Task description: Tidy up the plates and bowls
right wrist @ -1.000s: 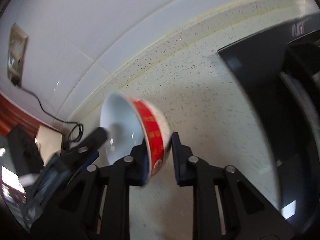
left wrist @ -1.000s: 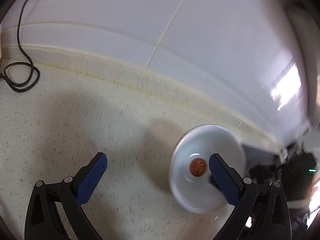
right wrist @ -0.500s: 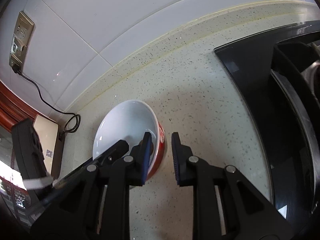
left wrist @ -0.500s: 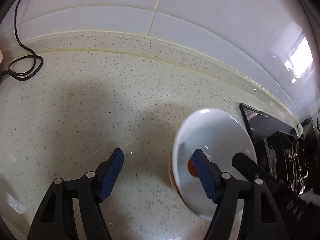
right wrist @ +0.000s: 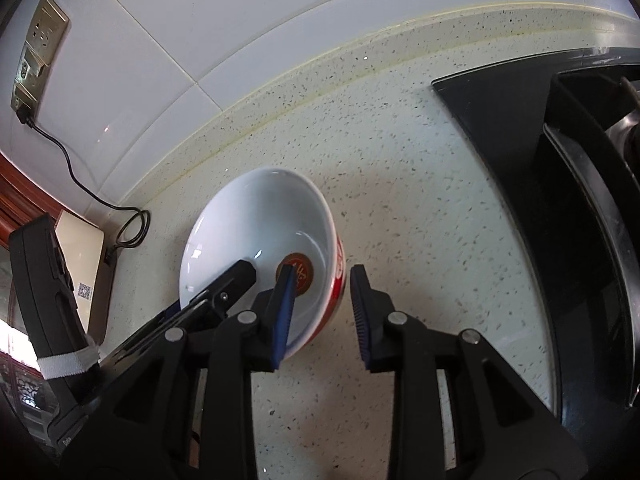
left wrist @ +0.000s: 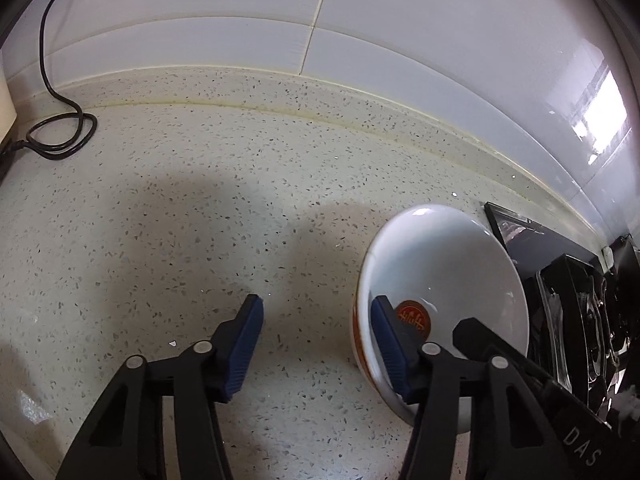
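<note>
A white bowl [left wrist: 440,264] with a red outside band and a red round mark inside stands upright on the speckled counter [left wrist: 200,220]. My left gripper [left wrist: 316,308] straddles the bowl's left wall: one pad [left wrist: 386,340] is inside the bowl, the other is well outside over bare counter. Its jaws are closing and do not pinch the wall. In the right wrist view the same bowl [right wrist: 256,220] has its right wall between the fingers of my right gripper [right wrist: 322,276]. Those jaws are opening, and a gap shows between the outer pad [right wrist: 362,312] and the wall.
A black stove top [right wrist: 560,168] with pan supports lies close to the right of the bowl. A black cable [left wrist: 60,136] loops at the back left, running to a wall socket [right wrist: 36,52]. A white box [right wrist: 80,264] sits left. The tiled wall [left wrist: 360,20] closes the back.
The bowl, held tilted on its side by the right gripper, now rests upright on the counter. The right jaws have parted from its wall. The left jaws have narrowed, one finger going into the bowl.
</note>
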The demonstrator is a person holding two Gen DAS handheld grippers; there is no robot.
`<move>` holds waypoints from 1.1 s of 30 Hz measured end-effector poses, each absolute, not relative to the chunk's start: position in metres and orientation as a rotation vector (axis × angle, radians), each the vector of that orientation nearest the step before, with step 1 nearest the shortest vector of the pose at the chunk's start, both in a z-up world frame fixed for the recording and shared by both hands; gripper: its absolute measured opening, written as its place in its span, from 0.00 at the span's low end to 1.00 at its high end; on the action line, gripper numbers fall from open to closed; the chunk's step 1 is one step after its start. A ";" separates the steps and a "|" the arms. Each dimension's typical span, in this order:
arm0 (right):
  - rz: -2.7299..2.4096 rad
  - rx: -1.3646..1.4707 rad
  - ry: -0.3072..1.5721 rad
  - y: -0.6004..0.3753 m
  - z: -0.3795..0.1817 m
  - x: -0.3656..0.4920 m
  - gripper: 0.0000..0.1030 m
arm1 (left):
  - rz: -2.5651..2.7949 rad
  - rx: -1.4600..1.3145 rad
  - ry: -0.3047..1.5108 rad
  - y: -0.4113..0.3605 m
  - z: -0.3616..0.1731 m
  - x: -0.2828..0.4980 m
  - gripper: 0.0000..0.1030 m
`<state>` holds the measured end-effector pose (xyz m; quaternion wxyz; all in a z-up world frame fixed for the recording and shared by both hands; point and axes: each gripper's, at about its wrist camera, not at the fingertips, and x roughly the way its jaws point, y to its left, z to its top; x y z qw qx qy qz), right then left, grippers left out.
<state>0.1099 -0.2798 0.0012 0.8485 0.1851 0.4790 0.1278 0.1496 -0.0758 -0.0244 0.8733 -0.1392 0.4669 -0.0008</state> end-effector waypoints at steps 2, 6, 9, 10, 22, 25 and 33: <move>0.260 0.365 1.004 -0.277 0.004 0.108 0.24 | -0.013 -0.299 0.975 -0.077 -0.025 0.149 0.48; 0.263 0.361 1.005 -0.276 0.004 0.108 0.18 | -0.043 -0.304 0.967 -0.085 -0.022 0.145 0.18; 0.266 0.360 1.006 -0.276 0.005 0.107 0.17 | -0.025 -0.268 0.941 -0.088 -0.016 0.141 0.12; 0.265 0.357 1.006 -0.275 0.005 0.107 0.17 | -0.023 -0.271 0.939 -0.088 -0.016 0.140 0.12; 0.328 0.365 0.986 -0.266 0.017 0.097 0.17 | 0.003 -0.266 0.893 -0.080 -0.001 0.121 0.12; 0.365 0.374 0.978 -0.260 0.022 0.093 0.17 | 0.012 -0.277 0.869 -0.073 0.007 0.112 0.12; 0.428 0.342 0.961 -0.241 0.031 0.082 0.17 | 0.046 -0.315 0.821 -0.054 0.015 0.087 0.12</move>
